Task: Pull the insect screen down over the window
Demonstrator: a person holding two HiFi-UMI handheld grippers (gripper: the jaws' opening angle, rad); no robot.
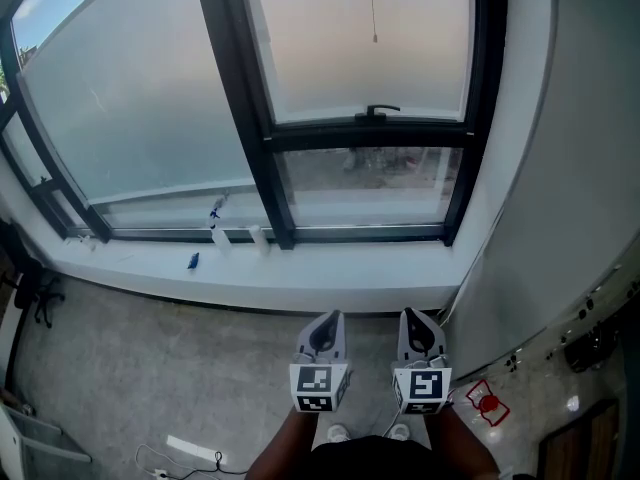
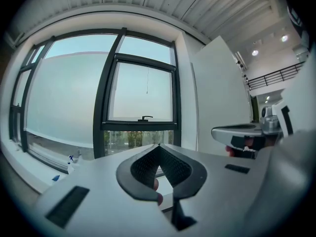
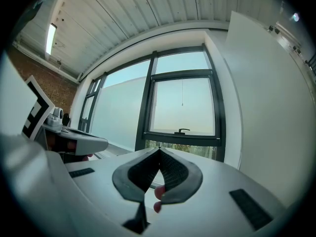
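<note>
Far left, the big pane (image 1: 130, 108) looks hazy and pale all the way down to its lower frame. Below it, on the white sill (image 1: 330, 273), stand a spray bottle (image 1: 215, 230) and a small white bottle (image 1: 258, 238), with a little blue thing (image 1: 192, 261) lying just in front of them. Down at the bottom, over the grey floor (image 1: 130, 368), the left hand-held gripper (image 1: 330, 318) points level towards the glass. Its jaws are pressed together with nothing between them, the dark pads (image 2: 146, 165) meeting at a point. Moving right past the dark mullion (image 1: 248, 108), here is the window (image 1: 330, 58) for the task. A thin cord (image 1: 373, 3) hangs in front of its upper pane, high above and well apart from both grippers, and it ends above the black handle (image 1: 378, 111) on the crossbar. Whether the insect screen itself is down at all, I cannot tell. The upper pane looks misty, the lower pane (image 1: 365, 173) clear. Just beside the left one, the right hand-held gripper (image 1: 414, 318) is level too, jaws together and empty. Then comes the white wall (image 1: 560, 168), and a small red thing (image 1: 487, 404) on the floor at its foot
</note>
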